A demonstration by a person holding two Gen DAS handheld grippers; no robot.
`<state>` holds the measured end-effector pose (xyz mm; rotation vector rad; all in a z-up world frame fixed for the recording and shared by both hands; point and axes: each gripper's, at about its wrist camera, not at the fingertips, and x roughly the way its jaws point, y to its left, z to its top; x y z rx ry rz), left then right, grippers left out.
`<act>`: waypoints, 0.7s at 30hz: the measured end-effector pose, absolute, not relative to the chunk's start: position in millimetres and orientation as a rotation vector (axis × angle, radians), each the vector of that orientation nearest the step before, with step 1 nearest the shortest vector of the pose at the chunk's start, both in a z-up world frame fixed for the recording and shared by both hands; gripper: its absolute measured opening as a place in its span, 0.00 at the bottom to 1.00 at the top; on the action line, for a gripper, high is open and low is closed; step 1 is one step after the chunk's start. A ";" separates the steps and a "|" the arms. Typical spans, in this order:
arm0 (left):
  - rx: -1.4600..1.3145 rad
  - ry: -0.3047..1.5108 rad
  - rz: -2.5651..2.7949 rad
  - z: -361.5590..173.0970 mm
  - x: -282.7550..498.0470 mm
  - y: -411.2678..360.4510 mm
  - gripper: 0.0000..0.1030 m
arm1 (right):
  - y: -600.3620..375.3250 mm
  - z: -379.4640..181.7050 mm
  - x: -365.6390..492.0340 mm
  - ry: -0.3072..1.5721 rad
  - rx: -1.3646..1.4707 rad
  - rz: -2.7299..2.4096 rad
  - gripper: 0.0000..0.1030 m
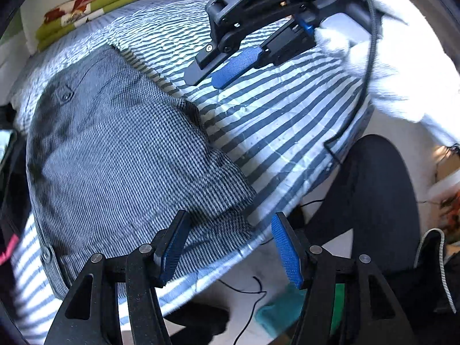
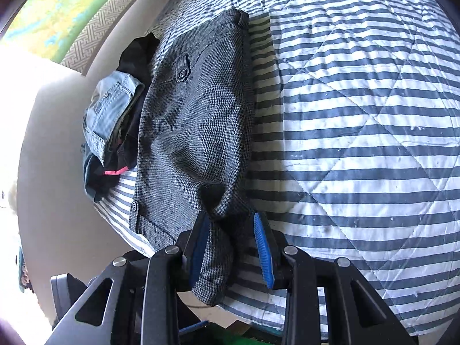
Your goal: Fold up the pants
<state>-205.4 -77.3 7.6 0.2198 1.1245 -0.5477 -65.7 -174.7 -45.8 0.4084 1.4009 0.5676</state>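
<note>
- On the bed, a blue-and-white striped quilt (image 1: 273,120) (image 2: 359,143) covers the whole work surface.
- Pants (image 1: 120,143) (image 2: 189,120): grey houndstooth weave, lying folded in a long flat panel on the quilt near the bed's edge. One end reaches the edge closest to both cameras.
- A buttoned pocket flap (image 2: 181,74) faces up on the pants; a second button sits near the waistband, at the lower left in the right wrist view.
- Left gripper (image 1: 230,221): jaws spread wide, blue pads clear of the fabric, nothing between them. It hangs above the near corner of the pants at the bed's edge.
- Right gripper (image 2: 231,218) (image 1: 211,82): jaws narrowly parted.
  - From its own camera the pants' corner shows in the gap between the fingers.
  - The left wrist view shows its tips over bare quilt, apart from the pants, with nothing clamped. Reading: released, not grasping.
- A white-gloved hand (image 1: 373,57) grips the right gripper's handle; a black cable (image 1: 371,92) trails from it.
- A person's dark trouser leg (image 1: 373,187) stands beside the bed.
- Beside the pants, at the quilt's far-side edge: a pile of other clothes, light blue jeans (image 2: 112,112) on top of dark garments.
- Folded green and red-patterned cloths (image 1: 86,8) are stacked at the far corner of the bed.
</note>
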 end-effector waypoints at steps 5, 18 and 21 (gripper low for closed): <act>0.239 1.093 -0.505 10.3 -193.0 -72.2 0.61 | -174.3 -46.4 -64.2 1.397 0.413 0.583 0.29; 0.345 1.064 -0.522 -8.4 -178.9 -82.6 0.17 | -163.9 -71.5 -47.1 1.454 0.488 0.563 0.29; 0.298 1.070 -0.528 -4.2 -176.9 -74.8 0.09 | -162.2 -79.5 -45.3 1.471 0.493 0.558 0.29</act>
